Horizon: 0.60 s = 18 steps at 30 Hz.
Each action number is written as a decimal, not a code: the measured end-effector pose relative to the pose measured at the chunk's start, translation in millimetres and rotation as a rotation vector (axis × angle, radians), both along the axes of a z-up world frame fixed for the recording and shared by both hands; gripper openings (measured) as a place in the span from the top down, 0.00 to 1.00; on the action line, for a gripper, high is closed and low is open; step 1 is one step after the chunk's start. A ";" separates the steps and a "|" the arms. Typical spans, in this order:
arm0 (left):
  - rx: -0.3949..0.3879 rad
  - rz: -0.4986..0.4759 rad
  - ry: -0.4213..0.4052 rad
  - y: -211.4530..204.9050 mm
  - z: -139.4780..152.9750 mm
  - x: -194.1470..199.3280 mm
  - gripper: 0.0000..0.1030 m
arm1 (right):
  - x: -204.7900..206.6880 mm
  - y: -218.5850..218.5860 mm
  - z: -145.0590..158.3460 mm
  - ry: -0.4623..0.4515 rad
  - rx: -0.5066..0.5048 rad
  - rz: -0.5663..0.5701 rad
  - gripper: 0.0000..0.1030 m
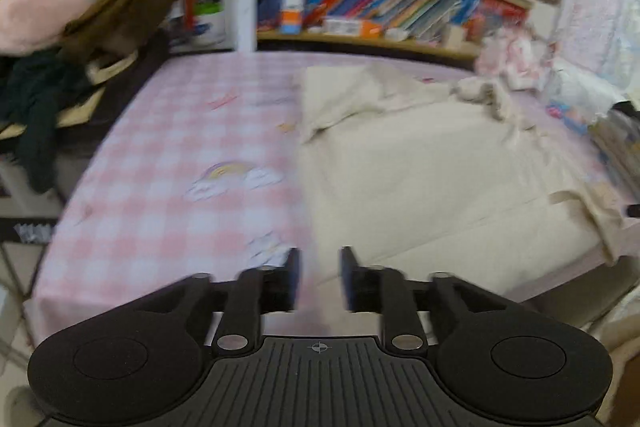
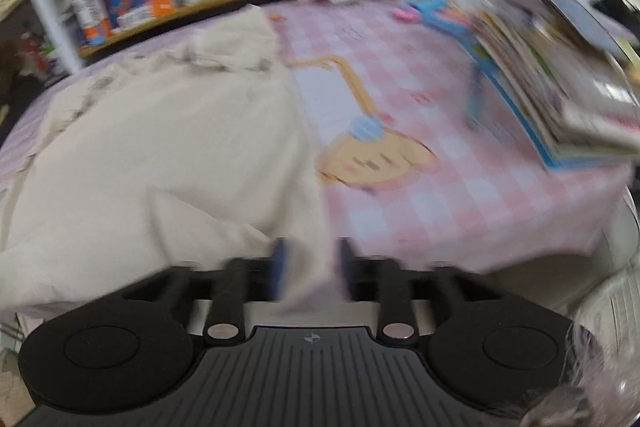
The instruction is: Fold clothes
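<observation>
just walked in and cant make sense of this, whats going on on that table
A person with a handheld gripper in each hand is folding a cream garment spread on a table with a pink checked cloth. The left gripper is open at the garment's near left edge, holding nothing. The right gripper has a bit of the garment's near right edge between its fingers, though blur hides whether it grips. The garment is still mostly unfolded.

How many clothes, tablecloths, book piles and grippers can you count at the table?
Cream garment: 1
Pink checked tablecloth: 1
Pile of books: 1
Grippers: 2, left gripper and right gripper
Total: 5
</observation>
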<state>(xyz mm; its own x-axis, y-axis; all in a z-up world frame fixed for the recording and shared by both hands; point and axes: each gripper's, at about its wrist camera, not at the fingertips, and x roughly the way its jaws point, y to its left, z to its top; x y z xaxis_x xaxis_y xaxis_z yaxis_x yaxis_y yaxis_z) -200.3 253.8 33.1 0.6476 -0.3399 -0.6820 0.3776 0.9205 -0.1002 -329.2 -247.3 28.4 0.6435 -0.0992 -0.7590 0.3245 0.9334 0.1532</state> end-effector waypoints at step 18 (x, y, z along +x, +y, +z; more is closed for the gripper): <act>0.065 -0.095 0.067 -35.9 -48.6 21.0 1.00 | 72.1 45.4 -23.0 0.104 -0.037 0.277 0.89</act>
<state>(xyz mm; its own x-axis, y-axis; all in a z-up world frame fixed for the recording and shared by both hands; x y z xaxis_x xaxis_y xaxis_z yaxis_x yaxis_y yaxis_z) -179.3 217.9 -15.5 0.5669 -0.3513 -0.7451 0.4575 0.8865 -0.0699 -257.1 -202.0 5.4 0.5687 0.0406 -0.8215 0.0689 0.9929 0.0968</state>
